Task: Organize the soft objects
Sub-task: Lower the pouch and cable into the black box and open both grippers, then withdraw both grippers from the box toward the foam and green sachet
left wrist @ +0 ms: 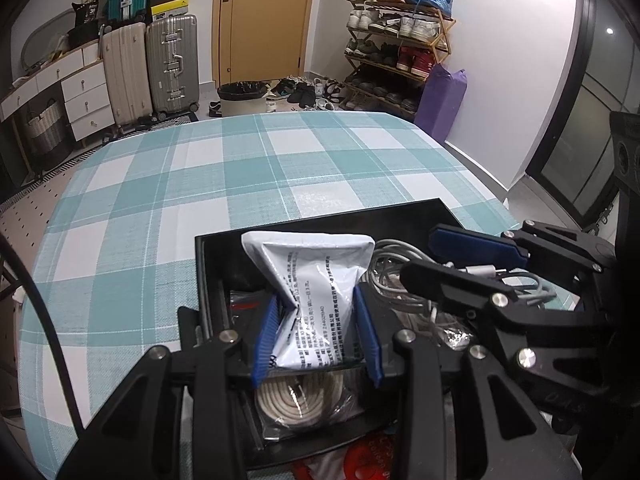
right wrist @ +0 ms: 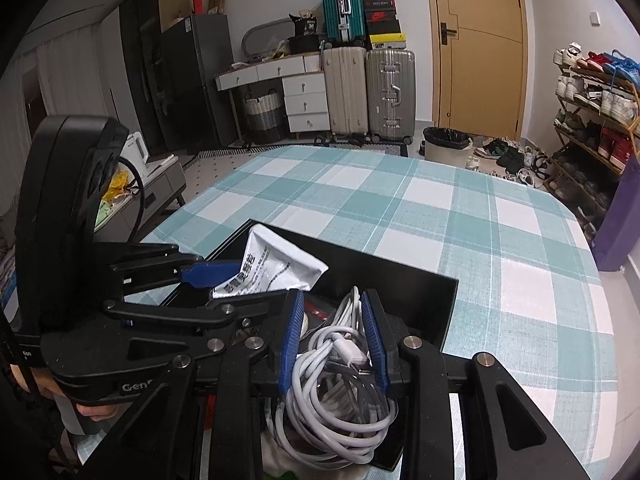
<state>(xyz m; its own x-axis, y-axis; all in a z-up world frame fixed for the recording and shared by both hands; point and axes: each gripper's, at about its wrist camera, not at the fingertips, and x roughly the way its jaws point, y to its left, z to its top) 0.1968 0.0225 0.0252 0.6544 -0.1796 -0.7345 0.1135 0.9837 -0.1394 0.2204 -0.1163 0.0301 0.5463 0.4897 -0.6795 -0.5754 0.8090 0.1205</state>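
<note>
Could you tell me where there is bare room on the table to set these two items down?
The checked tablecloth lies bare from the black tray's far rim to the table's far edge, and to the tray's left. The tray is crowded: the white packet in the left gripper, the white cable bundle in the right gripper, and a coiled beige cord.

I see a glossy, crinkled white plastic pouch (left wrist: 316,280), smooth white rubbery cables (right wrist: 340,400), a matt black box (left wrist: 248,248), and woven checked cloth (left wrist: 200,184) on the worktop. My tongs (left wrist: 318,336) look matt black plastic with ribbed blue pads (left wrist: 266,340).
</note>
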